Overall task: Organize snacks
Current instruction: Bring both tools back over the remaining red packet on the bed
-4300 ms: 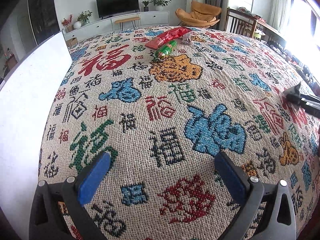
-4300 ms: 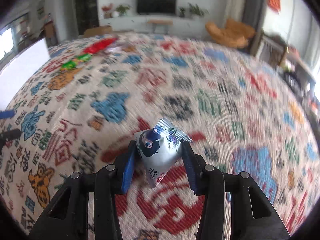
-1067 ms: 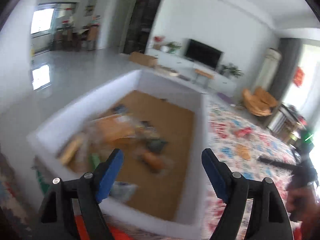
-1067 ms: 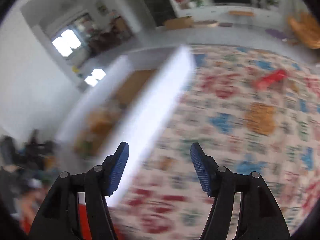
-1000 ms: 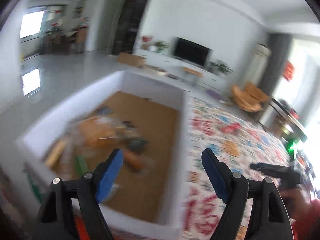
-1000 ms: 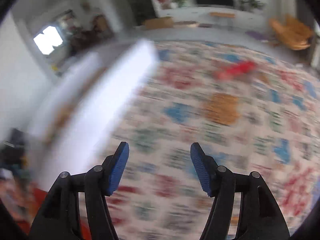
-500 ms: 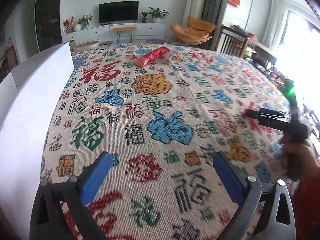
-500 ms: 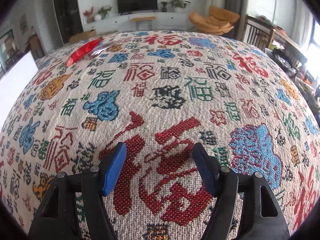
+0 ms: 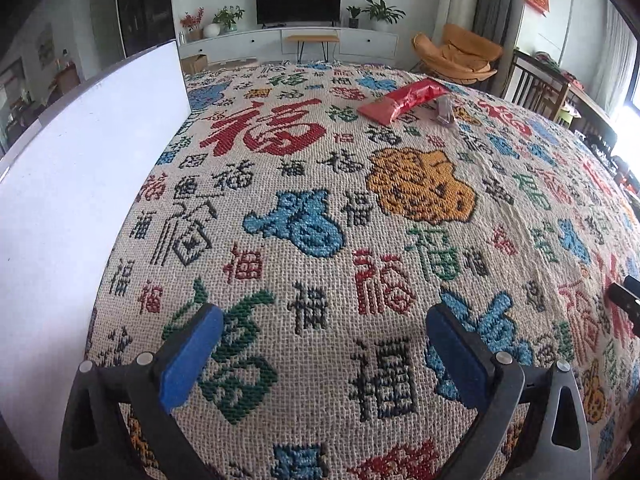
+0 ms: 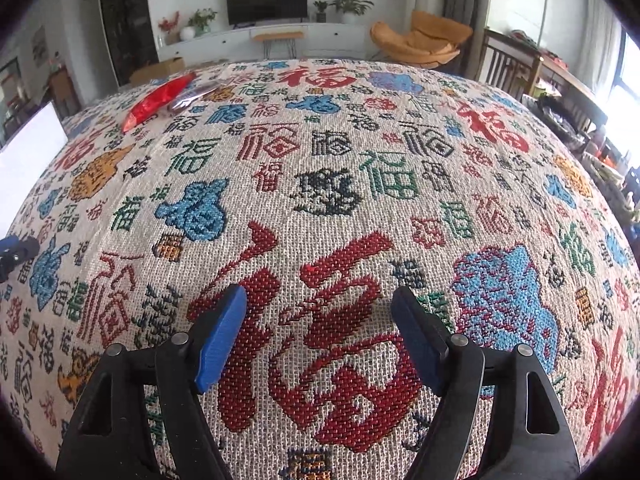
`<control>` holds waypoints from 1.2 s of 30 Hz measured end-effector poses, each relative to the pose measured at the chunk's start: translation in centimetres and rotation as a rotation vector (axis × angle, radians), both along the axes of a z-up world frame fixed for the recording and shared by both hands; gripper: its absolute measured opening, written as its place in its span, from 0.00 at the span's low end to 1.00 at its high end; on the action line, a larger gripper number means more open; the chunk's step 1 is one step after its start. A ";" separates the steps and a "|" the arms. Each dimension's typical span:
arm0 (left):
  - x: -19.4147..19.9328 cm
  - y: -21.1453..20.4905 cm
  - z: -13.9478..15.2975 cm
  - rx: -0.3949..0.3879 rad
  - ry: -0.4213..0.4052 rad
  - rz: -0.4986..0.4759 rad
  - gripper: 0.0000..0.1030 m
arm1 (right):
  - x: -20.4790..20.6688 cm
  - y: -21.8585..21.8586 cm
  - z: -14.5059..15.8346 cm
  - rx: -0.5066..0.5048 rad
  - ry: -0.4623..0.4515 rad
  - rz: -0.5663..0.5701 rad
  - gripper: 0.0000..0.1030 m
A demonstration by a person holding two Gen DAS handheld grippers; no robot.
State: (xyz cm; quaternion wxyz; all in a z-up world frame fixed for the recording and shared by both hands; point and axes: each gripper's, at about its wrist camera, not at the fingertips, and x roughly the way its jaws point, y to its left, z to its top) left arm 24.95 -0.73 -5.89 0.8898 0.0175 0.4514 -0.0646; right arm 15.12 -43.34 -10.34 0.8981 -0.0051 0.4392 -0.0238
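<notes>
A red snack packet (image 9: 404,100) lies far back on the patterned tablecloth (image 9: 320,208), with a small silvery packet (image 9: 443,112) just right of it. Both show at the far left in the right wrist view, the red packet (image 10: 158,100) and the silvery one (image 10: 192,95). The white box wall (image 9: 80,184) stands along the left. My left gripper (image 9: 320,356) is open and empty, low over the near cloth. My right gripper (image 10: 320,340) is open and empty over a large red character.
The white box corner (image 10: 30,152) shows at the left in the right wrist view. The right gripper's tip (image 9: 626,304) shows at the right edge of the left wrist view. A wooden chair (image 10: 508,68) and an orange armchair (image 9: 460,56) stand beyond the table.
Both grippers have swung back from the white box to low over the cloth. The right gripper no longer holds the silver-blue packet. The green packet beside the red one is gone.
</notes>
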 end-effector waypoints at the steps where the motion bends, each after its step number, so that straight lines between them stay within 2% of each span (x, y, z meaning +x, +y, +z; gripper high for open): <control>1: 0.0 -0.3 -0.1 0.023 0.001 -0.001 1.00 | 0.0 0.0 0.0 -0.001 0.000 0.000 0.76; 21: 0.0 -0.2 -0.1 0.024 0.000 -0.003 1.00 | -0.2 0.0 -0.1 -0.006 0.003 -0.015 0.80; 24: -0.1 -0.2 -0.1 0.026 0.000 -0.002 1.00 | 0.0 -0.4 -0.2 0.038 0.013 -0.001 0.87; 26: -0.1 -0.2 -0.1 0.026 -0.001 0.000 1.00 | 0.7 0.0 -0.1 0.019 0.030 0.033 0.87; 29: -0.1 -0.2 -0.1 0.026 -0.001 0.000 1.00 | 3.6 0.7 0.7 -0.016 0.088 0.139 0.85; 33: -0.1 -0.2 -0.1 0.026 -0.001 0.000 1.00 | 10.0 5.4 3.5 -0.013 0.035 0.222 0.84; 36: -0.1 -0.3 -0.1 0.026 -0.001 0.000 1.00 | 15.8 9.3 4.0 0.022 0.045 0.238 0.84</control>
